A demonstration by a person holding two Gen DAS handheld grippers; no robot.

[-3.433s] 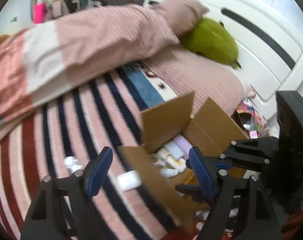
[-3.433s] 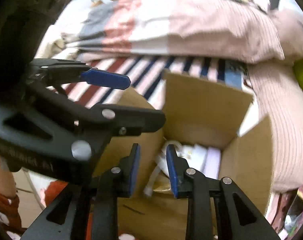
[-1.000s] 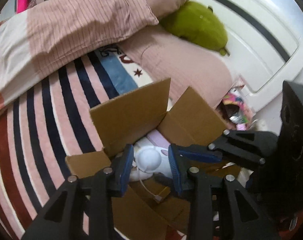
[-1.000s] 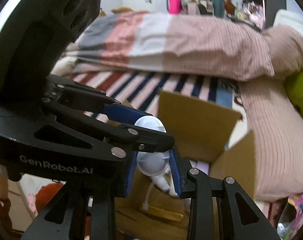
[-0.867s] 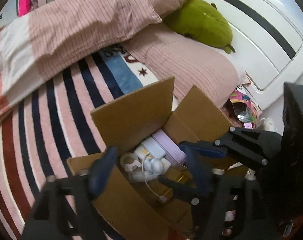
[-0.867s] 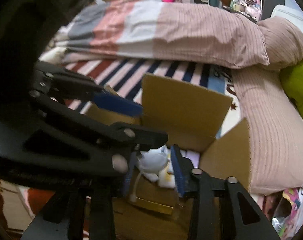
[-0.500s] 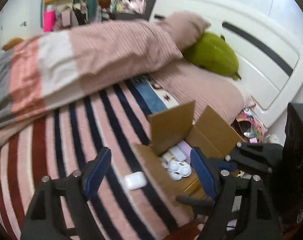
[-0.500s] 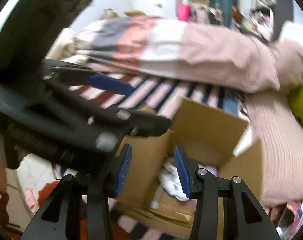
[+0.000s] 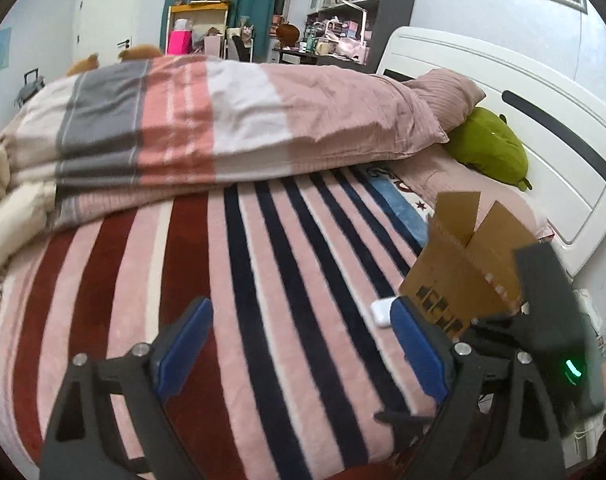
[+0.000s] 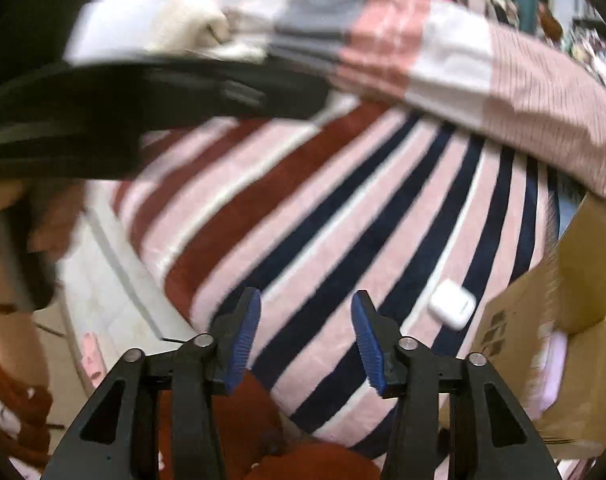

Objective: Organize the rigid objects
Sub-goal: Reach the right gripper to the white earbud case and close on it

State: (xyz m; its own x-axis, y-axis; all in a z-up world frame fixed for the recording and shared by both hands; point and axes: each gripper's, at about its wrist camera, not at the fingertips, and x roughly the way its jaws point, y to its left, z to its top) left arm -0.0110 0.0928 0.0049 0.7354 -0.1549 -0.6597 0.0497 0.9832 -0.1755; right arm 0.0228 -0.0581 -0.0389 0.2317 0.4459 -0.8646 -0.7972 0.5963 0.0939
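Looking along the left gripper, its blue pads stand wide apart with nothing between them, held low over the striped blanket. To the right a cardboard box stands on the blanket with its flaps up; from this angle its inside is hidden. A small white case lies on the blanket, touching or just beside the box's near corner, half hidden behind the right pad. Beyond lie a folded duvet, a pillow and a green plush against the headboard.

From the right wrist view, which is blurred, the right gripper is also spread wide and empty, poised over the blanket's edge. The case lies flat on a pink stripe, right of the fingers and apart from them, just beside the box. Its long axis runs slantwise, from upper left to lower right. Something pale lilac shows at the box's opening; what it is cannot be told. The dark body of the left gripper crosses the upper left.
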